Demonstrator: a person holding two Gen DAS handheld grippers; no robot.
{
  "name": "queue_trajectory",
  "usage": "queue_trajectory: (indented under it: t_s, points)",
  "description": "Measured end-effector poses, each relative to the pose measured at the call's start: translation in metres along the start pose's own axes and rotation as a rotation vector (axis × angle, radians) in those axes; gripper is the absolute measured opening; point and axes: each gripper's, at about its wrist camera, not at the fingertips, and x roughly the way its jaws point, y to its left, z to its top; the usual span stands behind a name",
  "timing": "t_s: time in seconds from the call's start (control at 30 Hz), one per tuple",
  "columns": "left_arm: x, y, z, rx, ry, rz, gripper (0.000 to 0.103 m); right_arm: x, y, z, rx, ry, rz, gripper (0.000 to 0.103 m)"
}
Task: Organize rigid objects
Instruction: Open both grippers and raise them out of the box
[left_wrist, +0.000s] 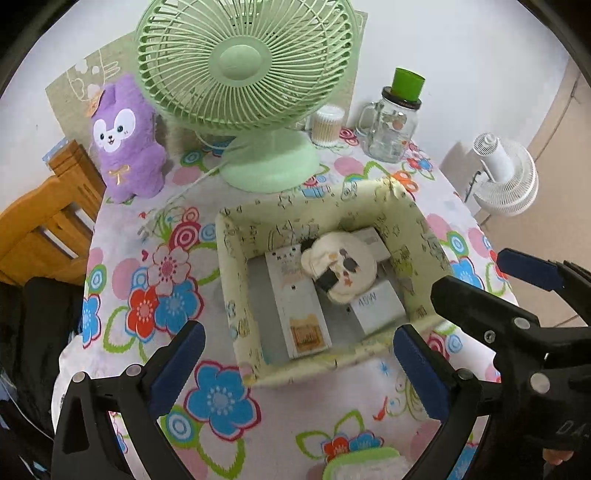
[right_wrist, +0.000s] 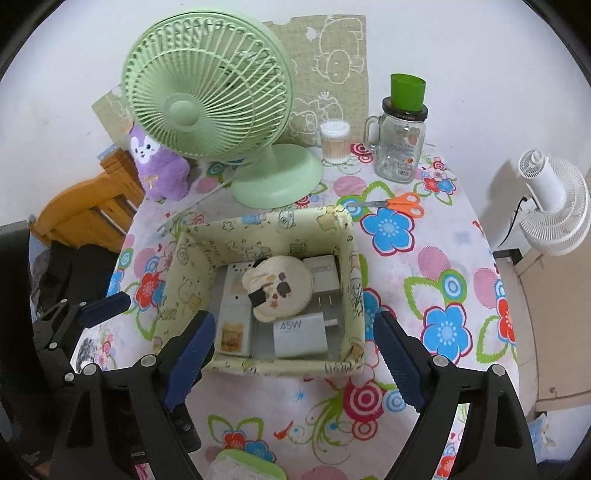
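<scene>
A pale yellow fabric box (left_wrist: 236, 280) (right_wrist: 354, 295) stands mid-table. Inside lie a long white power bank (left_wrist: 295, 306) (right_wrist: 232, 325), a white 45W charger (left_wrist: 376, 306) (right_wrist: 299, 334), another white charger (left_wrist: 373, 240) (right_wrist: 325, 273) and a round cream bear-shaped item (left_wrist: 343, 266) (right_wrist: 280, 291) on top of them. My left gripper (left_wrist: 299, 362) is open and empty, just in front of the box. My right gripper (right_wrist: 291, 362) is open and empty, its fingers either side of the box's near wall. Orange-handled scissors (right_wrist: 395, 204) lie behind the box to the right.
On the flowered tablecloth (left_wrist: 221, 398) (right_wrist: 443, 280) stand a green desk fan (left_wrist: 240, 88) (right_wrist: 207, 107), a purple plush (left_wrist: 123, 144) (right_wrist: 159, 166), a cotton swab jar (left_wrist: 327, 123) (right_wrist: 334, 142) and a glass mug jar with a green cup (left_wrist: 393, 125) (right_wrist: 400, 144). A wooden chair (left_wrist: 40, 221) is left, a white fan (left_wrist: 506, 177) (right_wrist: 554, 206) right.
</scene>
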Motion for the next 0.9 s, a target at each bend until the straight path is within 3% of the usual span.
queue_trajectory:
  t_s: [0.5, 0.9]
  points:
    - [-0.033, -0.002, -0.034, 0.017, -0.023, -0.011, 0.103, -0.034, 0.009, -0.035, 0.006, -0.037, -0.049, 0.091]
    - [-0.037, -0.011, -0.056, 0.016, -0.003, -0.028, 0.103, -0.045, 0.006, -0.061, 0.021, -0.045, -0.073, 0.091]
